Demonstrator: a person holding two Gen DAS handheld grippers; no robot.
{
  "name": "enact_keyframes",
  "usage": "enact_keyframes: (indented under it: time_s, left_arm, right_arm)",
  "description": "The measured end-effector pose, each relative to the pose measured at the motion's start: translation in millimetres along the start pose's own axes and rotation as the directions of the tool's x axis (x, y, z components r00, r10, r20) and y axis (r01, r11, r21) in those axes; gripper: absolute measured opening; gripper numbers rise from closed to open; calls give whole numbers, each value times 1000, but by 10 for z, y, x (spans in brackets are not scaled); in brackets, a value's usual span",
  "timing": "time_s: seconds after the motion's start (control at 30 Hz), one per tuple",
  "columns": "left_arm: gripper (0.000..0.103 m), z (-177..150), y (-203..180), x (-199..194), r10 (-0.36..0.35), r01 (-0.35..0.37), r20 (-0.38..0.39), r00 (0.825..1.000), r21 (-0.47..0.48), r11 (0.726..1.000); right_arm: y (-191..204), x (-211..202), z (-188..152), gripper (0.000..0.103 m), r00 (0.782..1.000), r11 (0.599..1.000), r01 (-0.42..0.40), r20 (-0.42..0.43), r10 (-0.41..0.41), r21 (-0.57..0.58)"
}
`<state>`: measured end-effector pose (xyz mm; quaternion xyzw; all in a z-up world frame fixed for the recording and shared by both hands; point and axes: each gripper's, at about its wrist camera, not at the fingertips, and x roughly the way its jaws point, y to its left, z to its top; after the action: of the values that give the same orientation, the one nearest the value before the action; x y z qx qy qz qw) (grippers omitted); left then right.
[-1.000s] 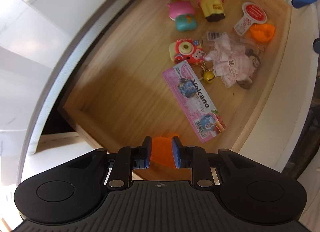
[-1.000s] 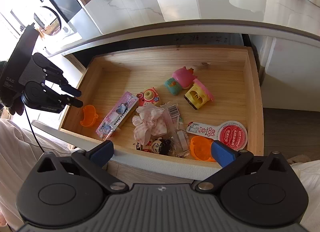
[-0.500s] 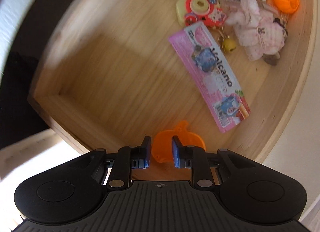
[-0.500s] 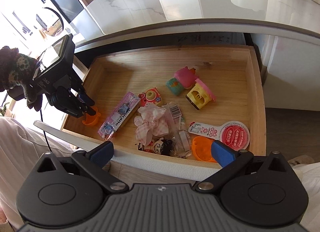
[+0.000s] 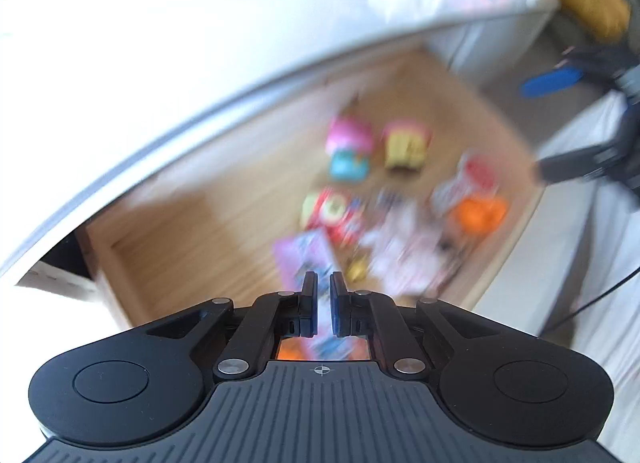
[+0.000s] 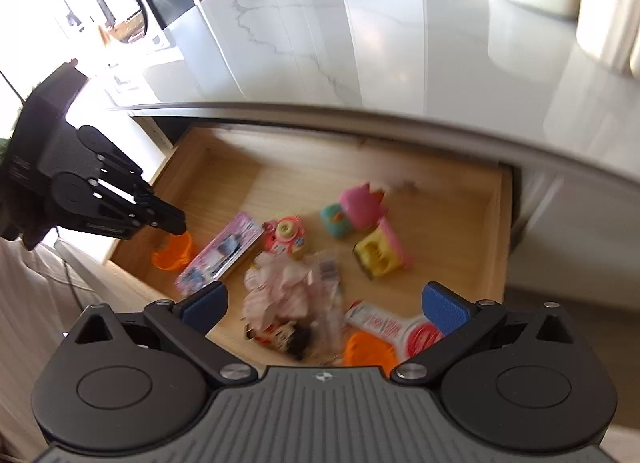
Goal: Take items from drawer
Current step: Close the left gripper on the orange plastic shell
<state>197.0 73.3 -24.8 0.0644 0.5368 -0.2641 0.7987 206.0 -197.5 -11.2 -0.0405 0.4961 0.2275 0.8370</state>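
In the right wrist view, the open wooden drawer (image 6: 496,231) is holding two orange plastic cups (image 6: 172,257): one at 9 o'clock, one at 6. The flat pink packet (image 6: 222,253) is lying with its long axis running 7 to 1 o'clock, its writing too blurred to read. The left hand-held gripper (image 6: 178,225) is hovering with its jaws pinched narrow over the 9 o'clock cup; whether it is gripping it I cannot tell. The right hand-held gripper (image 6: 324,305) is gaping wide, holding nothing
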Motion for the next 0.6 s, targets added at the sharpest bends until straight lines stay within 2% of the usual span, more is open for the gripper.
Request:
enact_keyframes:
  time_s: [0.1, 0.17, 0.23, 0.3, 0.4, 0.6]
  left_arm:
    - [8, 10, -82, -182, 17, -15, 81, 997, -17, 1000]
    - [8, 26, 7, -275, 43, -38, 88, 995, -60, 998]
    - [8, 16, 161, -289, 55, -44, 78, 995, -142, 989]
    - [8, -43, 299, -291, 82, -67, 63, 995, -202, 977]
    - [8, -170, 371, -190, 89, -81, 32, 996, -192, 978]
    - [13, -216, 285, 124, 32, -40, -73, 997, -111, 993]
  right_arm:
    - [31, 238, 210, 102, 996, 982, 76, -41, -84, -173]
    - [76, 504, 269, 90, 986, 950, 103, -94, -136, -295]
    - [101, 763, 280, 84, 977, 923, 92, -148, -157, -374]
    - [141, 987, 256, 82, 967, 904, 81, -186, -173, -419]
    - [176, 1186, 223, 79, 953, 892, 65, -237, -189, -448]
    - [186, 1067, 209, 81, 965, 907, 52, -212, -153, -418]
